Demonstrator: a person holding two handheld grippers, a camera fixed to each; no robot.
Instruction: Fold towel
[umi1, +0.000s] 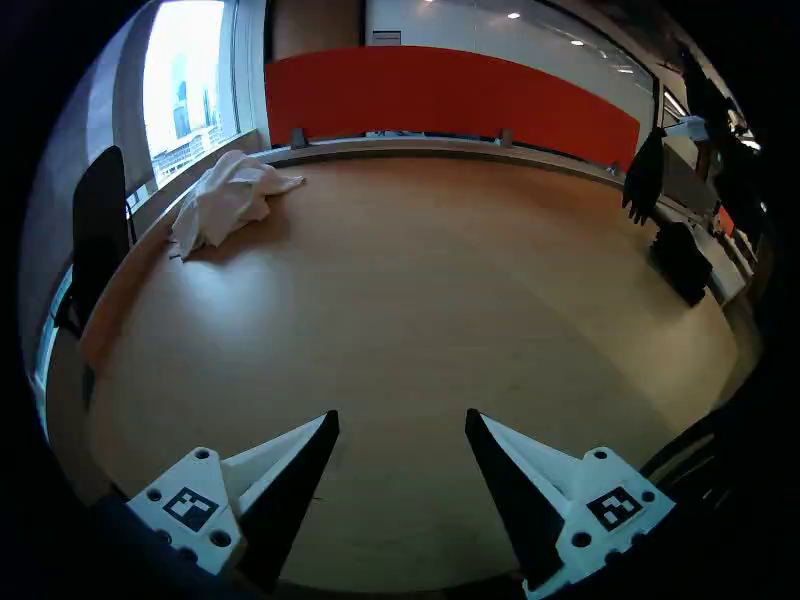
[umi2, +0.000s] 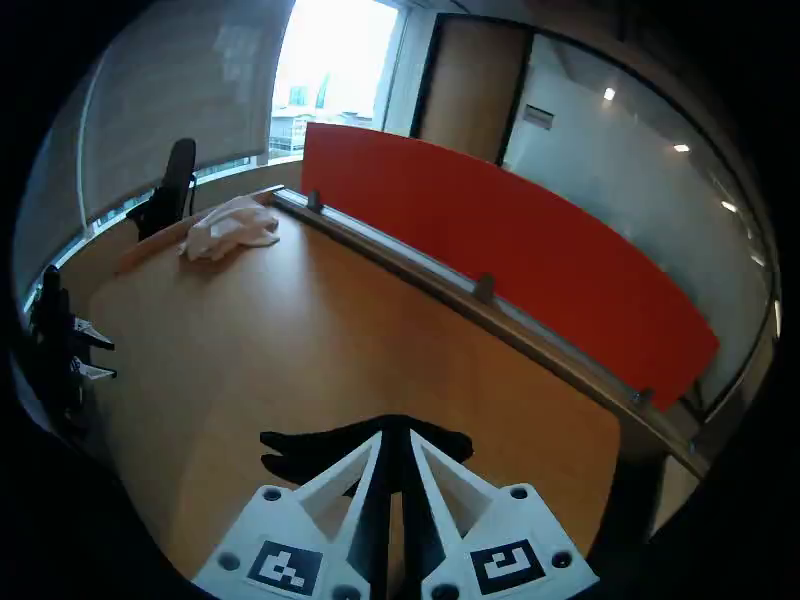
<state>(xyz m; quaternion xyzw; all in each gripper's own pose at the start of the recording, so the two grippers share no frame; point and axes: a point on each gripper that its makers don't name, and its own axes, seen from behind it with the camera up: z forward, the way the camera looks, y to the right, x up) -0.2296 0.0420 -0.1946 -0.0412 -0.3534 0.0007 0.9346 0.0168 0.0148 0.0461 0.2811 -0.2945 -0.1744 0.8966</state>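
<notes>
Crumpled white cloth towel (umi1: 225, 200) sits in a heap at the upper left of the left gripper view, near the far edge of the light wooden table (umi1: 430, 300) and well apart from both grippers. In the right gripper view it's also upper left (umi2: 232, 228).

Left gripper (umi1: 400, 420): fingers wide, empty. Right gripper (umi2: 396, 435): fingers narrow, all but closed, holding nothing.

Towel prob. light, soft & floppy, so it'll sag & drag. Best to pinch a corner or hem w/ each gripper and spread it flat first. Corners are hard to pick out in the bunch.
</notes>
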